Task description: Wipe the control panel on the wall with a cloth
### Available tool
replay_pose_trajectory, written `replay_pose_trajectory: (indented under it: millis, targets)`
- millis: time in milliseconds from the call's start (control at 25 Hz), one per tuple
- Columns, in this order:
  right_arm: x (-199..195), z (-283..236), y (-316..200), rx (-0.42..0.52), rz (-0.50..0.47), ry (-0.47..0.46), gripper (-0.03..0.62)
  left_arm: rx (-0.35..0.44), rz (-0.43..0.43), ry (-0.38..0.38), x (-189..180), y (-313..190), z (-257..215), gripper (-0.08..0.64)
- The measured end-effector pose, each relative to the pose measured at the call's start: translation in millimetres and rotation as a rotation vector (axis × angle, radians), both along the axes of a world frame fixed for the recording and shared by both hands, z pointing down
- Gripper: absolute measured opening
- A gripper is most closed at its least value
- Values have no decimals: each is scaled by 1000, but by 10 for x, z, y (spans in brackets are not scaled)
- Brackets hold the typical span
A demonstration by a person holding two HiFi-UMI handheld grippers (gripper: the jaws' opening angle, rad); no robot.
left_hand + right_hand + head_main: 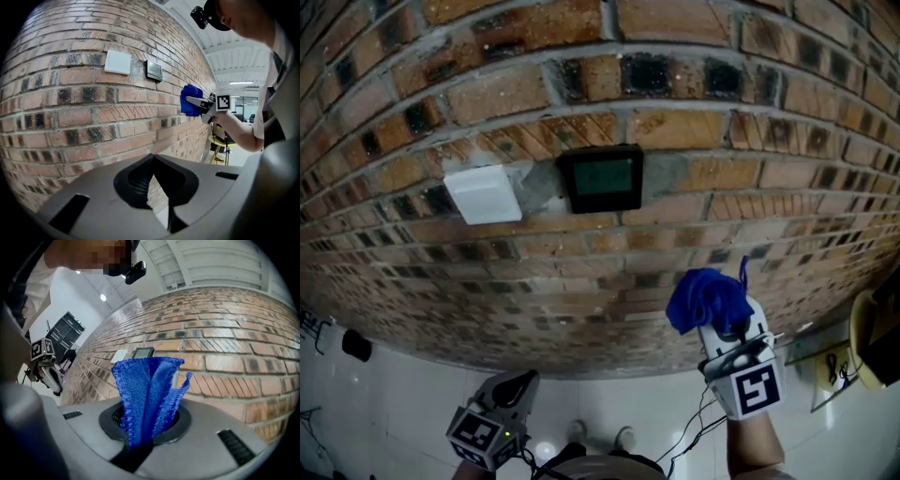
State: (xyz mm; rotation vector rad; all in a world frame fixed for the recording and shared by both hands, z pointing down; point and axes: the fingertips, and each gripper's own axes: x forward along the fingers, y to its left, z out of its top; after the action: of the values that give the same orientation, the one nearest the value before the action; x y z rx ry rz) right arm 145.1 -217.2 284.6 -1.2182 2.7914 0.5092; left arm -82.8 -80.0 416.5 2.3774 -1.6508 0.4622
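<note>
The black control panel (602, 178) with a dark screen is set in the brick wall (694, 84); it also shows as control panel (153, 70) and control panel (143, 352). My right gripper (720, 323) is shut on a bunched blue cloth (705, 298), held below and to the right of the panel, apart from it. In the right gripper view the cloth (146, 390) stands up out of the right gripper (143, 427) and hides its tips. My left gripper (508, 394) hangs low near the floor, left gripper (152, 157) shut and holding nothing.
A white cover plate (484, 193) sits on the wall just left of the panel. A yellow stand (870, 339) and cables are at the right by the wall's foot. The person's shoes (600, 436) stand on white floor tiles. A small black object (356, 345) lies at the left.
</note>
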Motion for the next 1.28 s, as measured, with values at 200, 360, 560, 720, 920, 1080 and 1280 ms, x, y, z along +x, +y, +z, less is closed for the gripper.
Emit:
replay_pose_trajectory:
  millis: [200,360,560,720,920,1080,1280]
  targets:
    - [216,715,507,-170,12,4,89,22,-30,-16,-100,252,-103,2]
    - [353,980,1108,-257,36,19,89,63,-20,-6,-167,561,-209,2]
    - [231,883,1974,-253,36,-2,89,104,-14,25,-361,1185,-266,2]
    - [22,803,2669,-223,57,51,89,95,8,58,-495,1760,-197,2]
    - [-116,818,3418,-238,76,75,87,81,46,42,-677,2357,-26,1]
    - [-106,839,3818,-243,106,85,87,87,77,55,-651,2605,-21,2]
    - [-147,799,4095,-228,113,73,87,112,104,57,-640,2827,-70,1]
